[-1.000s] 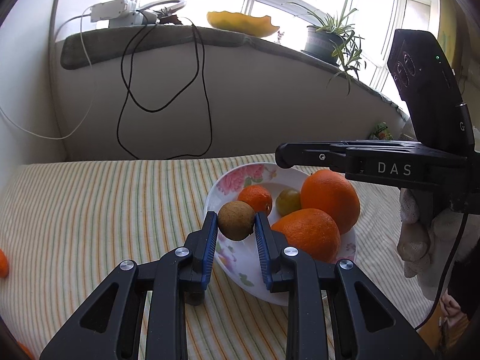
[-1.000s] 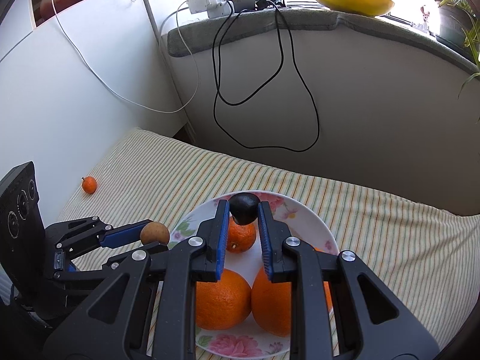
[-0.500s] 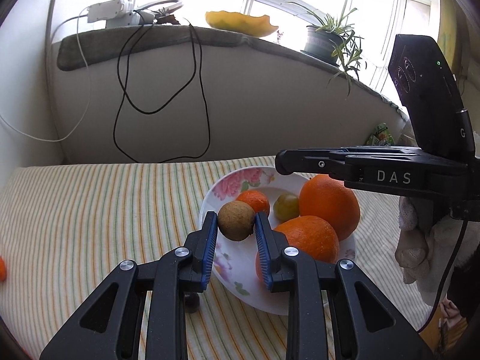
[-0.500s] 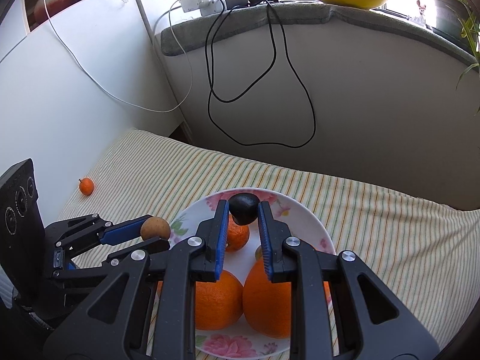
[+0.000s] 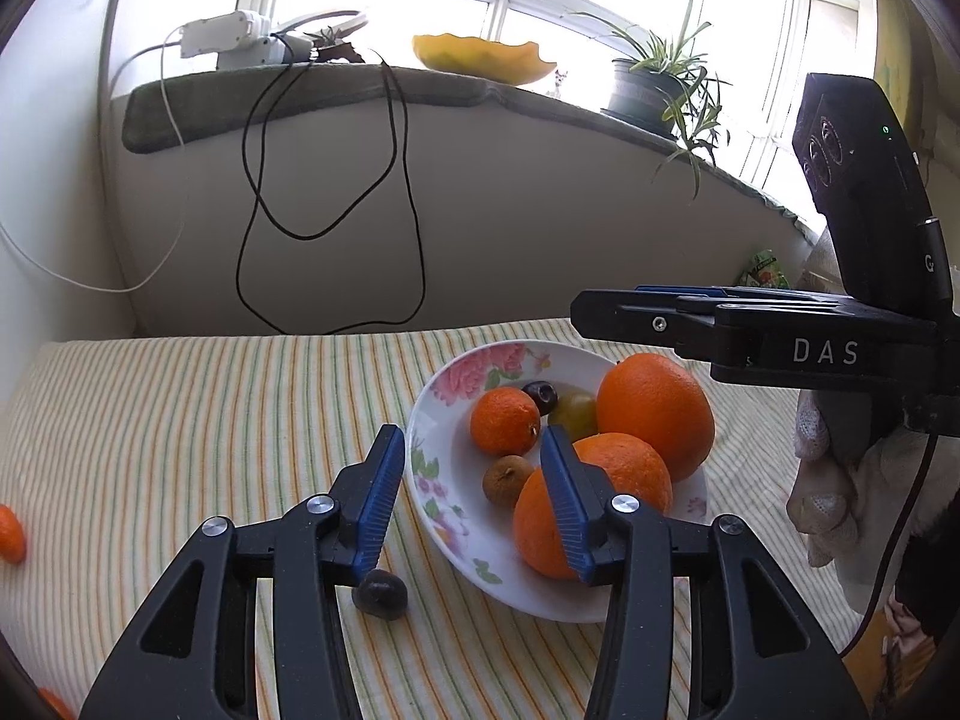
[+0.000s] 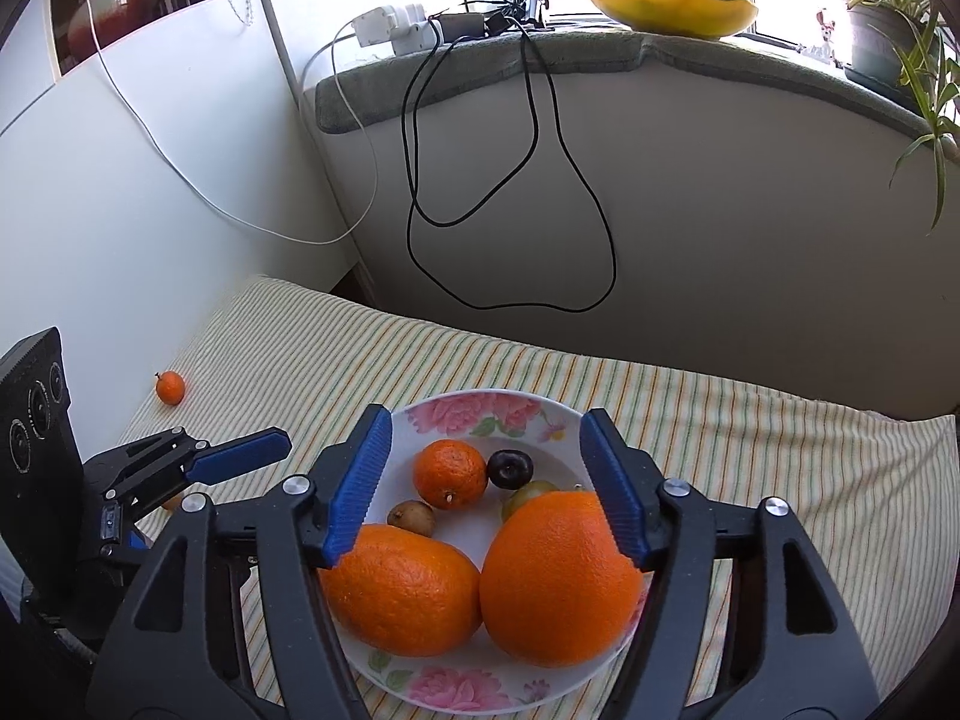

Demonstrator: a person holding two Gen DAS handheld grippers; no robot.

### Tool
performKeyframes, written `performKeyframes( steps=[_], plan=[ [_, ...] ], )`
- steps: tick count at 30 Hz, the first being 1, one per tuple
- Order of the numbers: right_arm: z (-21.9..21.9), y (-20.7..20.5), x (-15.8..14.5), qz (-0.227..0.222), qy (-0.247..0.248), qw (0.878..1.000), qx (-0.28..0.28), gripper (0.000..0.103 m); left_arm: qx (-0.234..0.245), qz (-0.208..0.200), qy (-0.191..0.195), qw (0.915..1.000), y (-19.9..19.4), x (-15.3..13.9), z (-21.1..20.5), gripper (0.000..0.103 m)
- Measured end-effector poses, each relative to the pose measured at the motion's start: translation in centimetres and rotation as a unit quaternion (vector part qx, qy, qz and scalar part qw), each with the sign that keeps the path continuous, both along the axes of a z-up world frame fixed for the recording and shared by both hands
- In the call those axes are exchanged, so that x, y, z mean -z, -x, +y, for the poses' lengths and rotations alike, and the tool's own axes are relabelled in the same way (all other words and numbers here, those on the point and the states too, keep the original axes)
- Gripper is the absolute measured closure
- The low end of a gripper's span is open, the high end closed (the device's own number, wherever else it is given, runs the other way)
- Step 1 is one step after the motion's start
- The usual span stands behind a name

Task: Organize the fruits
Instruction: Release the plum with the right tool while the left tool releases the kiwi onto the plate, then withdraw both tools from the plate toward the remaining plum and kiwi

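Left gripper (image 5: 471,492) hovers over the plate's (image 5: 456,531) near rim, jaws apart and empty, likely just past a drop. Inside the plate, gathered as the task asks: a brown fruit (image 5: 507,480), a mandarin (image 5: 504,420), a dark plum (image 5: 539,396), a greenish fruit (image 5: 573,417) half hidden, and two oranges (image 5: 654,405). Right gripper (image 6: 486,483) hangs above them, jaws wide, empty. On the cloth, a dark fruit (image 5: 379,591) sits partly under the left finger; a stray mandarin (image 5: 11,534) is cut off at the edge.

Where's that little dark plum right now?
The dark plum lies on the flowered plate, toward its far side, between the small mandarin and the greenish fruit.
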State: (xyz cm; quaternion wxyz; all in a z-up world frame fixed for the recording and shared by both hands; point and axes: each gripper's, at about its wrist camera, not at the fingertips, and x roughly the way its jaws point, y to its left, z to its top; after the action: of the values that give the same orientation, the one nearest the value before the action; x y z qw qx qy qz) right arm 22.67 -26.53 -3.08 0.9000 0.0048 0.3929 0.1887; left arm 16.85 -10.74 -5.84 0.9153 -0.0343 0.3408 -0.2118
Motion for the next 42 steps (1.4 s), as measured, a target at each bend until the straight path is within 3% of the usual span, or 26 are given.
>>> performKeyframes(
  steps=[5, 12, 25, 42],
  plan=[
    [-0.1, 0.4, -0.4, -0.008, 0.002, 1.000, 0.004, 0.028, -0.001, -0.002, -0.003, 1.0000, 0.3, -0.3, 0.0, 0.057],
    [-0.4, 1.2, -0.9, -0.018, -0.003, 1.000, 0.015, 0.017, -0.023, -0.008, -0.018, 0.9995, 1.1, -0.6, 0.3, 0.028],
    [0.4, 3.8, -2.0, -0.033, -0.018, 0.999, 0.009, 0.013, -0.042, -0.016, -0.023, 0.9987, 2.9, -1.5, 2.4, 0.028],
    [4.5, 9.7, -3.3, -0.069, -0.036, 0.995, -0.055, 0.013, -0.119, -0.017, -0.021, 0.9925, 6.1, -1.7, 10.5, 0.028]
  ],
)
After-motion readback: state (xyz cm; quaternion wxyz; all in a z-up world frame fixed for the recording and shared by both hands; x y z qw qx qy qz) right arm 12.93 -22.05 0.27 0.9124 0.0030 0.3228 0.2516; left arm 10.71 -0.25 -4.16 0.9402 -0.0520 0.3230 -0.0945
